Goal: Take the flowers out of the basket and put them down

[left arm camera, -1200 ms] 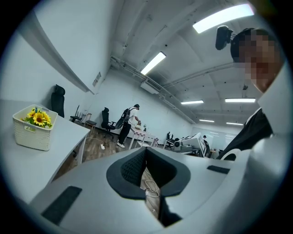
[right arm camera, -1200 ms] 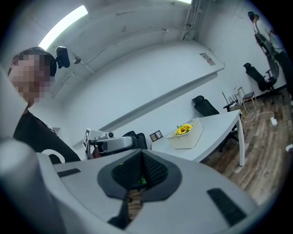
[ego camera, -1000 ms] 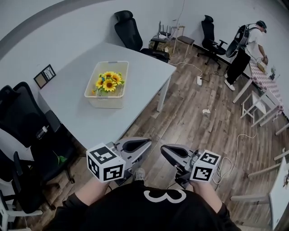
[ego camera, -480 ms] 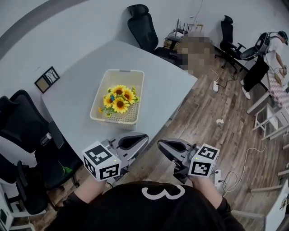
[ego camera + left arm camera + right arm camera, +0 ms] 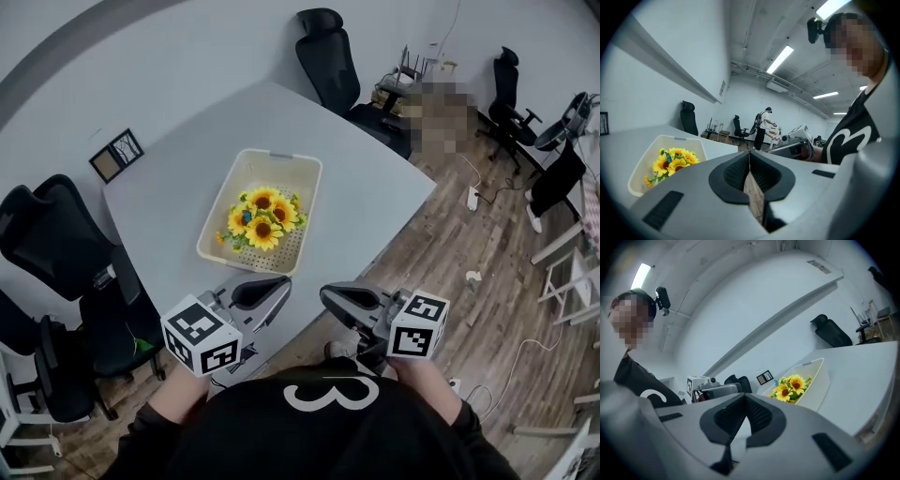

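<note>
A bunch of yellow sunflowers (image 5: 264, 218) lies in a cream plastic basket (image 5: 217, 239) on the grey table (image 5: 375, 192). Both grippers hover at the table's near edge, short of the basket. My left gripper (image 5: 281, 285) points at the basket's near end with its jaws together and nothing between them. My right gripper (image 5: 326, 293) is beside it, jaws also together and empty. The left gripper view has the flowers (image 5: 670, 161) and basket (image 5: 641, 171) left of its closed jaws (image 5: 749, 153). In the right gripper view the flowers (image 5: 790, 386) and basket (image 5: 816, 379) lie to the right of the closed jaws (image 5: 746, 395).
Black office chairs stand left of the table (image 5: 47, 234) and behind it (image 5: 328, 42). A small picture frame (image 5: 117, 155) leans by the wall. Wooden floor with cables (image 5: 487, 272) lies to the right. A person (image 5: 761, 126) stands far off.
The table and basket have come nearer and shifted right in the head view. Both grippers now reach the table's near edge, still shut and empty.
</note>
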A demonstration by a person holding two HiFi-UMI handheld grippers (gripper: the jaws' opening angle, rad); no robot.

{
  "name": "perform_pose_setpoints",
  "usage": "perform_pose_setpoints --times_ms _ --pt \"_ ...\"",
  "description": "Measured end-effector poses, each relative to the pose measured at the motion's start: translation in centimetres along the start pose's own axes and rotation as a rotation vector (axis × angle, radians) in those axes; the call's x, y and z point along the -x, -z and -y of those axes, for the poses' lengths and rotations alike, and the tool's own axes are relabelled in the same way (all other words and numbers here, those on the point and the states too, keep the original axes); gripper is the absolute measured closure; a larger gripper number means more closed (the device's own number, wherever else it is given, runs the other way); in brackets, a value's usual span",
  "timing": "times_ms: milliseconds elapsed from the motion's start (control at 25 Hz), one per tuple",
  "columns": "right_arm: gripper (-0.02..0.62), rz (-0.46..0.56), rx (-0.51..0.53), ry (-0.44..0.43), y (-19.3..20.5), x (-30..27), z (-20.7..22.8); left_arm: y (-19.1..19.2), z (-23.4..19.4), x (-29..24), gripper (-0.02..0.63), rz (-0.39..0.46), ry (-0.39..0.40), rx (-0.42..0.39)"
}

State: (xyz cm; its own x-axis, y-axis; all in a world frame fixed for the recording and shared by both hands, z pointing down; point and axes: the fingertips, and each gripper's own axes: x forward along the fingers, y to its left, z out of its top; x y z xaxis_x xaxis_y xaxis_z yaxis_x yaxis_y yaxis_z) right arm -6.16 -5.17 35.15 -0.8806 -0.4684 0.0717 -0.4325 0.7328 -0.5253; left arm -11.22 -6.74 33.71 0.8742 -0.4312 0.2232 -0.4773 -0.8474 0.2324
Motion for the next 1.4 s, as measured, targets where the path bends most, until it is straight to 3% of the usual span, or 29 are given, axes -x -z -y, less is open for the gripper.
perform_pose_setpoints --times_ms 240,440,520,600,800,1000,1160,1400 --pt "0.588 -0.069 0.000 -0.101 -2.7 -2.5 3.0 0.2 -5.8 0.1 0.592 -0.032 -0.177 0.031" --pt "0.588 -0.124 -0.010 -0.161 -4.0 -3.5 5.7 0.6 -10.0 -0.9 0.591 -0.112 -0.267 -0.010" --pt "0.588 -0.141 -0.011 -0.179 -4.4 -3.8 6.7 0.9 -11.2 -1.2 0.578 -0.146 -0.281 -0.013" --pt "0.588 -0.154 -0.015 -0.197 -4.7 -4.1 7.6 1.5 -12.2 -1.6 0.481 -0.193 -0.286 -0.025" --pt "0.588 -0.190 -0.025 -0.238 -5.0 -4.7 9.3 3.4 -14.2 -2.7 0.369 -0.311 -0.302 -0.053" --pt "0.588 -0.222 -0.032 -0.268 -4.8 -4.8 10.6 5.7 -17.5 -2.0 0.347 -0.459 -0.367 -0.040" --pt "0.588 -0.246 -0.044 -0.283 -4.9 -4.7 12.1 7.7 -19.4 -2.2 0.313 -0.595 -0.344 -0.015" --pt "0.588 -0.257 -0.052 -0.293 -6.1 -3.9 14.4 10.9 -21.1 -2.4 0.293 -0.837 -0.321 -0.057"
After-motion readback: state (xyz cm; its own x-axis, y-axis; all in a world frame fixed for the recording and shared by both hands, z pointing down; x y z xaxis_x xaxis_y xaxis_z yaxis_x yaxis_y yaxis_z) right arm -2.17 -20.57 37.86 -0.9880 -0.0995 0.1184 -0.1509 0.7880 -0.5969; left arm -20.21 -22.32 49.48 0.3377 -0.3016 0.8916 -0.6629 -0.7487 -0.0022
